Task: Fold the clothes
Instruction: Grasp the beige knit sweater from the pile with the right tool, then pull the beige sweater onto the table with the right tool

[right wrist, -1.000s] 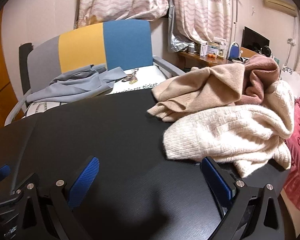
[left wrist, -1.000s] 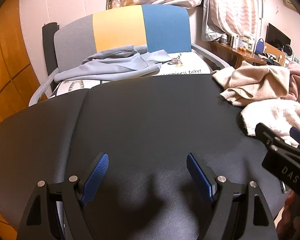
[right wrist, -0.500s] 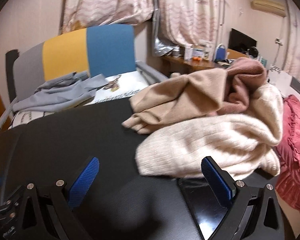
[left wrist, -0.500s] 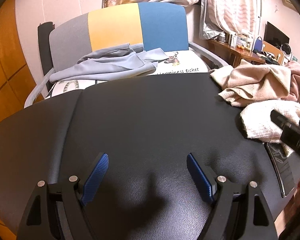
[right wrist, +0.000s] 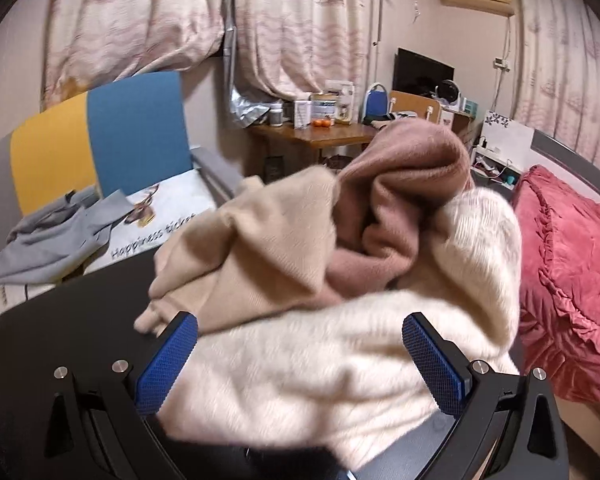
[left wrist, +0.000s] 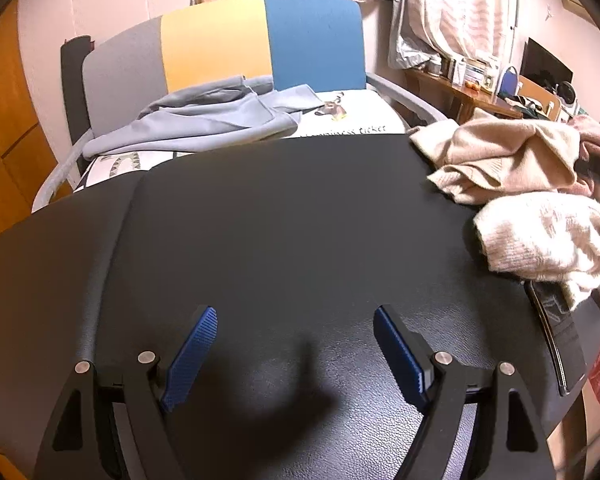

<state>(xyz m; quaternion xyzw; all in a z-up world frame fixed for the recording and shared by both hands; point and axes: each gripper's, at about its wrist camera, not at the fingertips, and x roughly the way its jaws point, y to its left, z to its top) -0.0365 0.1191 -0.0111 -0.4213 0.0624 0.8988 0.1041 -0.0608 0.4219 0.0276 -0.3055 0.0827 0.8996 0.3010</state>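
The clothes sit heaped at the right side of the black bench (left wrist: 284, 216): a cream knit sweater (right wrist: 339, 364) in front, a beige sweater (right wrist: 256, 248) behind it and toward the left, and a dusty-pink garment (right wrist: 403, 184) bunched on top between them. All three touch and overlap, none is spread out, and nothing on the bench is folded yet.

The right tool (right wrist: 300, 354) is at the near edge of the cream knit, its blue pads wide apart with the knit lying between and under them; whether a pad already touches the fabric cannot be told, since this part of the view is blurred. The left tool (left wrist: 296, 340) hangs over the bare middle of the bench, its pads also spread and nothing between them.

The step in hand looks like picking the first garment out of the pile. The next move likely calls for closing the right tool on one edge of the cream knit only, then drawing it onto the bare bench, where the left tool can take a second edge and help flatten it. The loose knit may drag the beige sweater along.

A dark flat object (left wrist: 555, 340), perhaps a phone, lies at the bench's right edge, partly under the knit. Beyond the bench a grey garment (left wrist: 204, 120) is draped on a tricolour chair (left wrist: 260, 36).
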